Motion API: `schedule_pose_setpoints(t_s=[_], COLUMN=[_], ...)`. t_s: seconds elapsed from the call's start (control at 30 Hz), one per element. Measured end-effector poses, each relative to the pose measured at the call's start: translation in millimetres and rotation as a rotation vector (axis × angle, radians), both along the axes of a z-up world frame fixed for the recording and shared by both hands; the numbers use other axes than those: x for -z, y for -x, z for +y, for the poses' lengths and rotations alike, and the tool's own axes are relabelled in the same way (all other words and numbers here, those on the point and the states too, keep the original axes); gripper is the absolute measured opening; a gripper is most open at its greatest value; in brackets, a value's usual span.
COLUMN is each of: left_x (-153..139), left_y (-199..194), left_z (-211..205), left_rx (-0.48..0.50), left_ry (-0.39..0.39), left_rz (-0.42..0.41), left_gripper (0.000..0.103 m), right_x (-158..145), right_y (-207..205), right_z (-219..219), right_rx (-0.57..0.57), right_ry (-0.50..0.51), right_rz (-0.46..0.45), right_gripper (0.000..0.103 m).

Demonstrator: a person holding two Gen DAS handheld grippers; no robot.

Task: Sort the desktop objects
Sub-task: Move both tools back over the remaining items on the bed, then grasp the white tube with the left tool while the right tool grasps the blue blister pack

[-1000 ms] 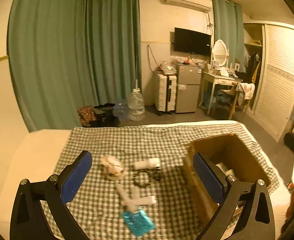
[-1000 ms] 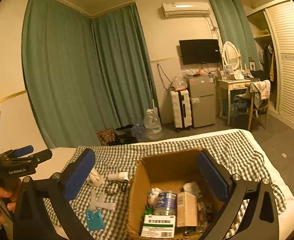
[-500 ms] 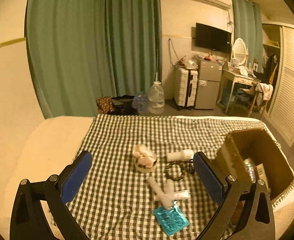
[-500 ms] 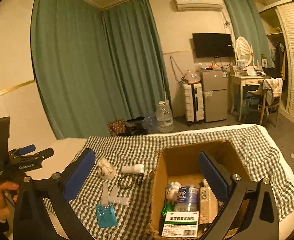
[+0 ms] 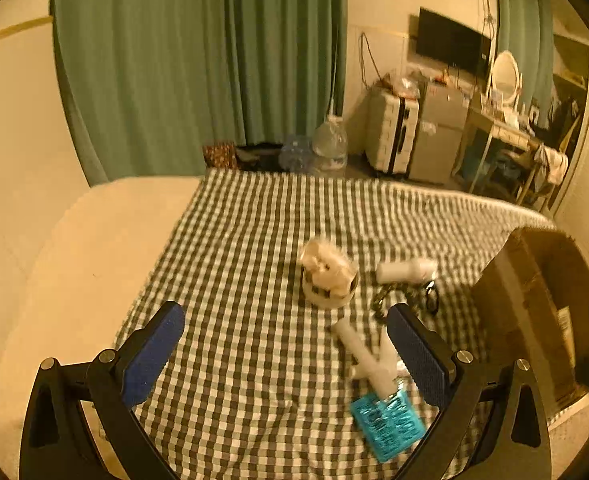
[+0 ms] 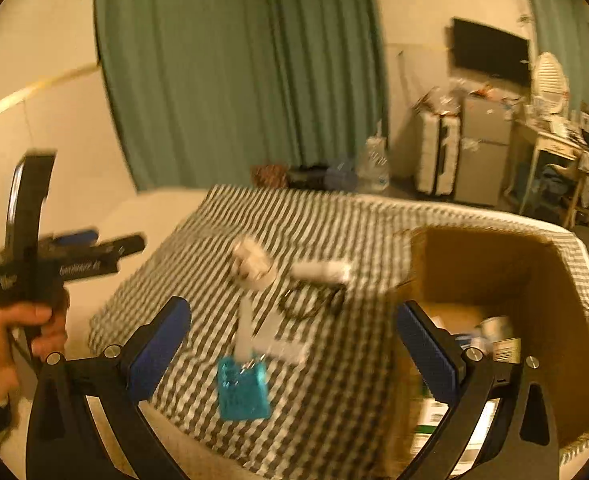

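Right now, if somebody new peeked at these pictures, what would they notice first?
Probably the checkered cloth spread over the bed, with small things scattered on it, like the bright blue packet nearest the camera. To the right sits a big cardboard box already holding some items. Both claws, left claw and right claw, hang open and empty above it all.

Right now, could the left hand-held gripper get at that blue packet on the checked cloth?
Probably yes. The left hand-held gripper is open and empty, and the blue packet lies just past its right finger. Only a white tube rests across the packet's top edge; nothing else blocks it.
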State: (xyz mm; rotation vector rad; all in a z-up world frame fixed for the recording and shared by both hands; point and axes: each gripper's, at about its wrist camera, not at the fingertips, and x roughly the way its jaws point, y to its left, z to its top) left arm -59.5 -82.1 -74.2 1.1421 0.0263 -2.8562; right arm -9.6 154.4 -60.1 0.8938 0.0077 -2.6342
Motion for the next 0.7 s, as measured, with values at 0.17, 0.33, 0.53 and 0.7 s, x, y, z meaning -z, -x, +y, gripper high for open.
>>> schedule_pose_setpoints(t_s=[0.17, 0.33, 0.53, 0.7], left_x=[29.6, 59.0, 98.0, 132.4], left_y=[21.4, 39.9, 65.2, 85.3], left_z=[-6.1, 0.5, 1.0, 0.7], left_rx=[0.008, 0.023, 0.036, 0.025], left_ry=[-0.05, -0.049, -0.066, -0.127], left_rz=[-0.076, -0.138, -0.225, -0.32], left_gripper=[0.103, 0.103, 0.103, 0.103], right_x=[42.2, 81.7, 115.1, 143.5], right_y=[13.0, 24.9, 40.3, 50.3], right_z=[-41.7, -64.0, -75.5, -89.5], right_rx=[-0.09, -0.134, -0.162, -0.221], right_ry=[-0.103, -0.165, -0.185, -0.213], right_rz=[-0.082, -0.179, -0.267, -0.354], right_gripper=[0.103, 0.103, 0.103, 0.103])
